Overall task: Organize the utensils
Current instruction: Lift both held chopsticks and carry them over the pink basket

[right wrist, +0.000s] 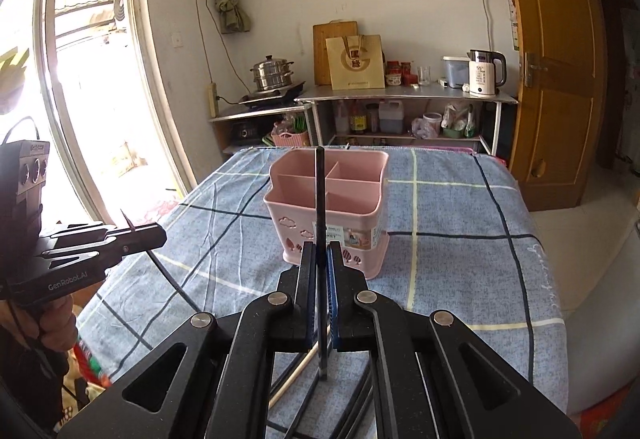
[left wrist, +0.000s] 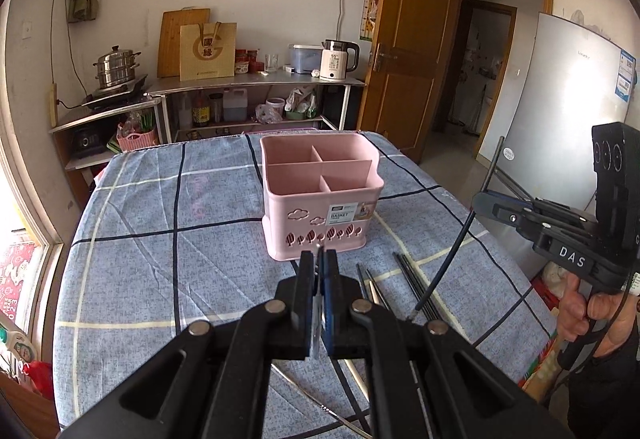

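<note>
Chopsticks lifted, pink basket (left wrist: 320, 199) waiting mid-frame on the tabletop (left wrist: 160, 259).
Left hand-held gripper (left wrist: 319, 259) clenches a thin metal utensil (left wrist: 318, 303); right hand-held gripper (right wrist: 319, 255) clamps a black chopstick (right wrist: 320, 191) upright. Either could pivot, missing its compartment.

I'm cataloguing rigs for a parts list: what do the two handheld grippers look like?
Both are black scissor-linkage grippers with silver pivot rivets and blue pads. The left gripper reads "GenRobot.AI" on its side; the right gripper reads "DAS". Each has a boxy black camera block on top and a thin black cable trailing down. Dark sleeves are worn.
</note>
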Tool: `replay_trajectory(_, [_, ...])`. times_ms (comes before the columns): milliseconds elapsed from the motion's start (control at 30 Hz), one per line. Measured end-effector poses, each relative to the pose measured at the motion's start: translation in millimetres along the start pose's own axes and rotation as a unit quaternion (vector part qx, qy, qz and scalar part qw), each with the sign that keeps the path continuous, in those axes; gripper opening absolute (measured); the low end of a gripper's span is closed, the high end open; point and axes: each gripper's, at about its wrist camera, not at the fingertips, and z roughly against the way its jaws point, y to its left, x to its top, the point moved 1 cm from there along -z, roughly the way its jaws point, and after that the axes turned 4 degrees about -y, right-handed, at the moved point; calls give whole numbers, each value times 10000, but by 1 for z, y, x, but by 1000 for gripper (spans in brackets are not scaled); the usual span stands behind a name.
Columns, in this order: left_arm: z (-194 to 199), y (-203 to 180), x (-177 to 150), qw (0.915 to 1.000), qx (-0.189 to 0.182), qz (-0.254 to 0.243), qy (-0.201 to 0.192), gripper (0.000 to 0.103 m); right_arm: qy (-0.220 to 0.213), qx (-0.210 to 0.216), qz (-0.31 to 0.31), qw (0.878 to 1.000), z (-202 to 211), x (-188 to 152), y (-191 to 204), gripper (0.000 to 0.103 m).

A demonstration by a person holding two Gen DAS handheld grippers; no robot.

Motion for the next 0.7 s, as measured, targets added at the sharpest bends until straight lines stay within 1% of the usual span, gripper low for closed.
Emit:
replay_trajectory(167, [-5,0,7,10000,-18,18,17,5,-96,14,21,10000,4,7,1,5])
replay_trajectory(433, [-22,4,15,9998,-106,115,155,5,-93,82,-8,9999,-2,13,-3,5])
replay_trajectory(567, [-25,4,26,9998,-147,129,97,5,-165,121,32,9998,-6,22,-1,5])
replay_trajectory(700, [-24,6,47,9997,-188,139,-66,5,-337,138,82,9993,-8,38,3,5])
